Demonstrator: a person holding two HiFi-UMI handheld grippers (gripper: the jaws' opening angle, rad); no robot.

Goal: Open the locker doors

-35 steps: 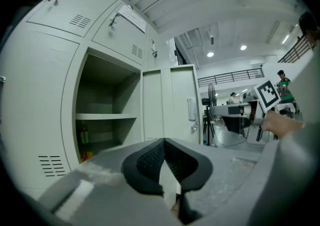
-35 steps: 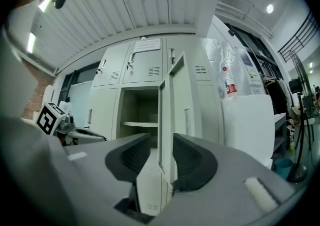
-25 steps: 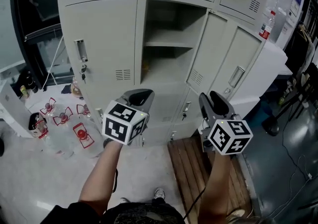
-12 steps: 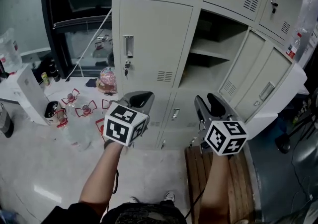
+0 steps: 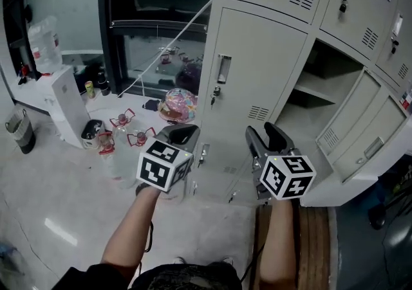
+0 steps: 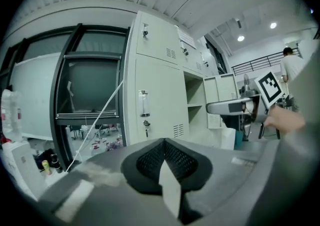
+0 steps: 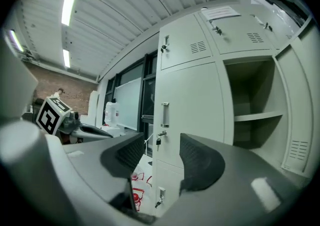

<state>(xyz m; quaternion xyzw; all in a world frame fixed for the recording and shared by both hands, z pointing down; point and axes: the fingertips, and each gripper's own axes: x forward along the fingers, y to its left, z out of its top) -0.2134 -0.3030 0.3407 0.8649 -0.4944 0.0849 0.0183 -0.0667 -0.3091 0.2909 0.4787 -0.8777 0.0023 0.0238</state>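
The beige locker bank point(image 5: 257, 57) stands ahead and to the right. Its middle left door point(image 5: 254, 76) is closed, with a recessed handle point(image 5: 223, 69) and a key point(image 5: 214, 94) hanging in the lock. To the right, one compartment point(image 5: 318, 86) stands open with its door point(image 5: 351, 121) swung outward. My left gripper point(image 5: 183, 133) is shut and empty, short of the closed door. My right gripper point(image 5: 264, 137) hangs beside it; its jaws are opening with nothing between them. In the right gripper view the handle point(image 7: 164, 115) shows between the parted jaws of my right gripper point(image 7: 160, 157). The left gripper's point(image 6: 165, 162) pads meet.
Several plastic bottles point(image 5: 122, 137) and a white box point(image 5: 61, 99) stand on the pale floor at left. A dark window frame point(image 5: 161, 25) with a slanting white cord point(image 5: 167, 44) is behind them. A wooden pallet point(image 5: 315, 244) lies under the lockers' right side.
The view has swung left: the lockers slid rightward and the closed door now faces both grippers. The right gripper's jaws have spread wider. The left gripper stays shut.
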